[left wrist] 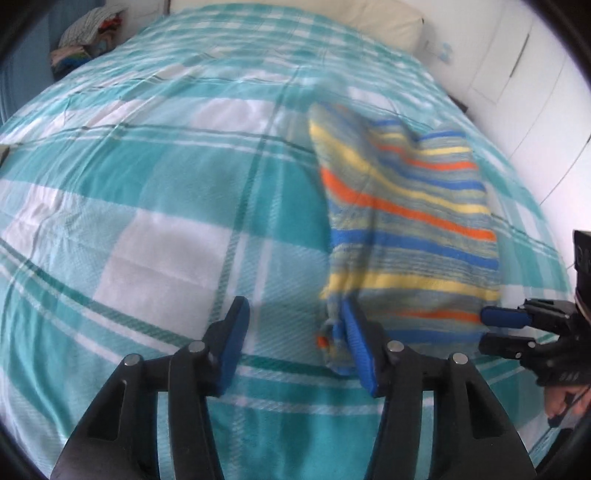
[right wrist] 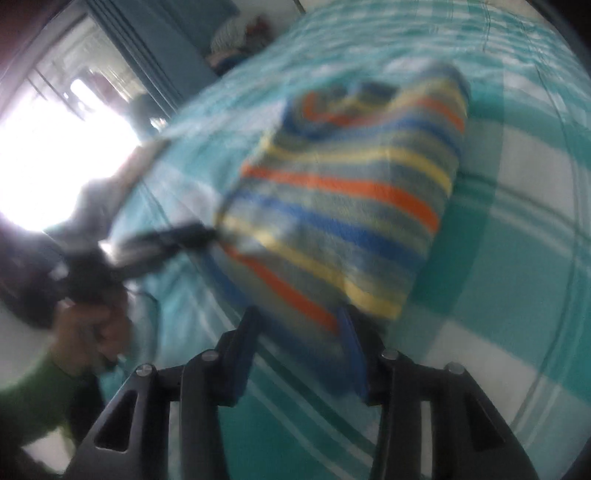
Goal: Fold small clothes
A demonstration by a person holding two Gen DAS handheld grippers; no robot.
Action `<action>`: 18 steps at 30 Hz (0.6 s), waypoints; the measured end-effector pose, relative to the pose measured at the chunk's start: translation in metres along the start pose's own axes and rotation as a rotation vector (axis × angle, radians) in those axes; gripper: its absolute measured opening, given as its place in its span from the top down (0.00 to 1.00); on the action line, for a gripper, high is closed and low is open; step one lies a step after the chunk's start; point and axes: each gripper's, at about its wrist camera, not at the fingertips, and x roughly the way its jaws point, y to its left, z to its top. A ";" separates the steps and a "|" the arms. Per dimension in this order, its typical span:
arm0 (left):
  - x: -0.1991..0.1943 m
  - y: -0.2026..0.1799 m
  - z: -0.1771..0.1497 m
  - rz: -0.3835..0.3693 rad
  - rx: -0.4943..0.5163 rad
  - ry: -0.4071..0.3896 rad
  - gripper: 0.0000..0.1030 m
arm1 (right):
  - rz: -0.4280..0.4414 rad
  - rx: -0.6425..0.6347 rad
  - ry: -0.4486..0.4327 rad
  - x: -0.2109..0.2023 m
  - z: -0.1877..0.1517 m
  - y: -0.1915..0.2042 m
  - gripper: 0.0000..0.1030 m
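Note:
A small striped garment (left wrist: 406, 229), blue, yellow, orange and grey, lies folded on the teal plaid bed cover (left wrist: 166, 184). My left gripper (left wrist: 295, 321) is open at the garment's near left corner, its right finger against the cloth edge. My right gripper (left wrist: 491, 328) shows at the garment's near right edge, jaws a little apart. In the blurred right wrist view the garment (right wrist: 343, 206) lies just ahead of my open right gripper (right wrist: 299, 332), and the left gripper (right wrist: 177, 236) reaches its left corner.
A pile of clothes (left wrist: 88, 37) sits beyond the bed's far left corner. A cream pillow (left wrist: 369, 22) lies at the head of the bed. White cupboards (left wrist: 535, 92) stand to the right. A bright window (right wrist: 55, 147) is at the left.

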 end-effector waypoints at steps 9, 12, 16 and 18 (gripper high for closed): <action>-0.068 0.007 -0.018 0.091 0.030 -0.078 0.19 | -0.213 -0.018 -0.138 -0.066 -0.053 0.037 0.21; -0.096 -0.003 -0.027 0.115 0.061 -0.126 0.10 | -0.261 -0.021 -0.134 -0.074 -0.086 0.045 0.21; -0.127 -0.015 -0.035 0.149 0.074 -0.201 0.06 | -0.297 0.032 -0.150 -0.089 -0.120 0.050 0.21; -0.136 -0.021 -0.039 0.163 0.075 -0.233 0.06 | -0.317 0.067 -0.188 -0.100 -0.135 0.052 0.21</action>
